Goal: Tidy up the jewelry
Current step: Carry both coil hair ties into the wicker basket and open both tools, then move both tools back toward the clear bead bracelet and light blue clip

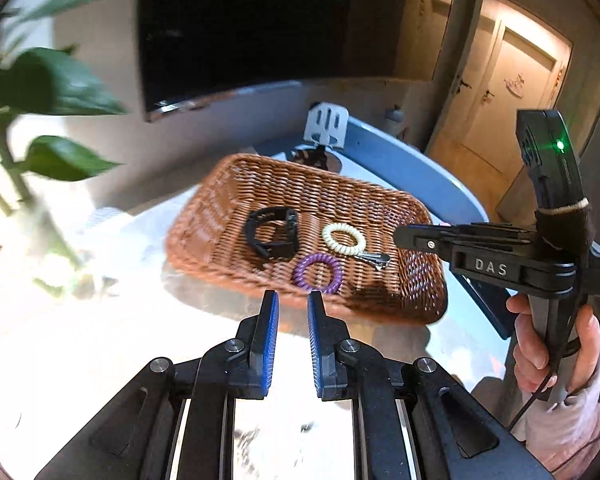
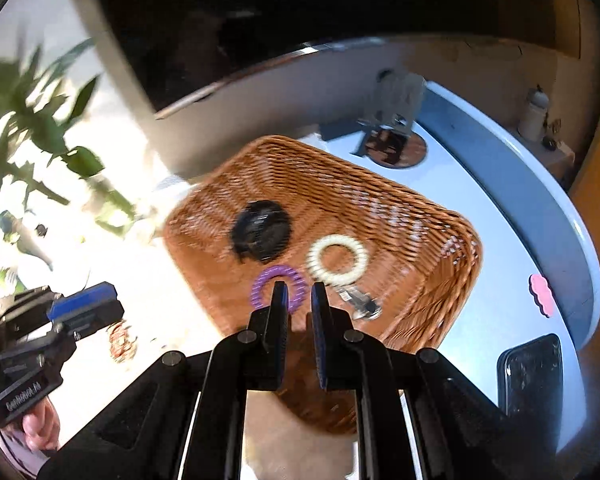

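Left gripper [image 1: 293, 300]: nearest the left wrist camera; blue-padded fingers stand close with a narrow gap, nothing between them, hanging over the bright table just short of the basket's near rim.
Right gripper [image 2: 300, 292]: dark fingers almost together with only a slim gap, holding nothing; its tips overlap the purple ring in view, above it.
Writing, right tool: "DAS" in pale letters on the black body, read from the left wrist view; a green light glows on the upright module above it.
Writing, left tool: "GenRobot.AI" along the body's side in the right wrist view, partly blurred.
Wicker basket [image 1: 380, 200]: brown, rectangular, on the white table [image 1: 80, 320], far of both grippers.
Black band [image 1: 271, 237]: looped, in the basket's left-middle.
Cream spiral ring [image 1: 343, 238]: right of the black band.
Purple spiral ring [image 1: 317, 273]: nearest the basket's near rim, between and in front of the other two.
Metal clip [image 1: 374, 258]: just beside the cream ring, on its near right.
Hand [image 1: 556, 352]: grips the right tool's handle, pale sleeve below.
Phone [image 2: 532, 376]: dark, flat on the table's near right.
Pink shape [image 2: 542, 294]: at the table's right edge.
Plant [image 1: 40, 92]: green leaves, far left, blurred.
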A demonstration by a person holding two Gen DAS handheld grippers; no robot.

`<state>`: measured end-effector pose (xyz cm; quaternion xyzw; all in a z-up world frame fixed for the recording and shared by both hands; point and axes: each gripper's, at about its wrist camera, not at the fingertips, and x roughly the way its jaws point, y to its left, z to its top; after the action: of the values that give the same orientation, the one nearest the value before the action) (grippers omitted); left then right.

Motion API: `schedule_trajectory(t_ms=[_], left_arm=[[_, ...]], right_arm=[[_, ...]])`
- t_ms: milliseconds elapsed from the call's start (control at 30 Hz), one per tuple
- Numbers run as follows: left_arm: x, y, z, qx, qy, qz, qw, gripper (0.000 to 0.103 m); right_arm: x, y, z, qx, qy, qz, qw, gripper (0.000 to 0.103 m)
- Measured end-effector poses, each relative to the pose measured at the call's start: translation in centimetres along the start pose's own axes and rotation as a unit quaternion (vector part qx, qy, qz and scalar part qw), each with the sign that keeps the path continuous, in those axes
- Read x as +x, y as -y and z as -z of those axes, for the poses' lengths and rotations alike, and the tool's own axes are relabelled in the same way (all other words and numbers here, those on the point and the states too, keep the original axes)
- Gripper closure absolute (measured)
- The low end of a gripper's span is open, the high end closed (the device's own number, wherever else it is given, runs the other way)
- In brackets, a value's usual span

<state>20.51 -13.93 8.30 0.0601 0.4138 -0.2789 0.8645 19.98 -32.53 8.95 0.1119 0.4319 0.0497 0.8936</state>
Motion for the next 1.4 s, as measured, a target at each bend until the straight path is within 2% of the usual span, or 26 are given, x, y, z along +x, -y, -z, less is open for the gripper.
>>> schedule_trajectory(t_ms=[167,267,367,633,667,733,833,1067,1167,1200,1300,1400], left_arm=[[-4.4,-2.1,2.8,-0.017,0.027,-0.017,0.9993,0.084],[-6.0,-3.5,4.9,-0.036,0.033,-0.025,0.9985,0.08],[-6.8,-5.1,7.3,-0.058,0.032,-0.027,0.9974,0.08],[-5.9,-7.6,14.0,-0.109,0.009,-0.004,0.994,0.079],[-5.5,-7.7,14.7,-0.115,0.006,0.0,0.9933,0.08],[-4.7,-7.8,15.8,-0.127,-0.002,0.008,0.9918,0.079],[-3.5,-7.8,17.2,-0.142,-0.012,0.018,0.9896,0.08],[-2.7,-8.0,17.8,-0.155,-0.014,0.029,0.9874,0.08],[-2.2,-8.1,17.4,-0.161,-0.017,0.028,0.9865,0.08],[-2.0,-8.1,17.3,-0.162,-0.018,0.028,0.9862,0.08],[-1.3,-8.0,16.9,-0.163,-0.023,0.029,0.9859,0.08],[-0.6,-7.6,16.5,-0.16,-0.029,0.03,0.9863,0.08]], right_arm=[[-2.0,-3.8,2.9,-0.041,0.018,-0.017,0.999,0.087],[-2.4,-5.8,5.0,-0.064,0.029,-0.025,0.997,0.086],[-2.0,-7.3,7.3,-0.077,0.026,-0.053,0.995,0.085],[0.2,-9.8,12.4,-0.102,-0.019,-0.107,0.989,0.084],[0.3,-10.1,13.0,-0.106,-0.021,-0.112,0.988,0.083],[0.4,-10.9,13.9,-0.118,-0.025,-0.119,0.986,0.074],[0.6,-12.3,15.1,-0.142,-0.026,-0.114,0.983,0.071],[2.9,-14.5,16.8,-0.191,-0.035,-0.063,0.979,0.071],[4.0,-14.9,17.1,-0.202,-0.044,-0.058,0.977,0.071],[4.2,-15.0,17.2,-0.206,-0.043,-0.056,0.976,0.074],[4.7,-15.2,17.5,-0.216,-0.042,-0.049,0.974,0.092],[4.5,-14.8,17.5,-0.214,-0.037,-0.056,0.975,0.094]])
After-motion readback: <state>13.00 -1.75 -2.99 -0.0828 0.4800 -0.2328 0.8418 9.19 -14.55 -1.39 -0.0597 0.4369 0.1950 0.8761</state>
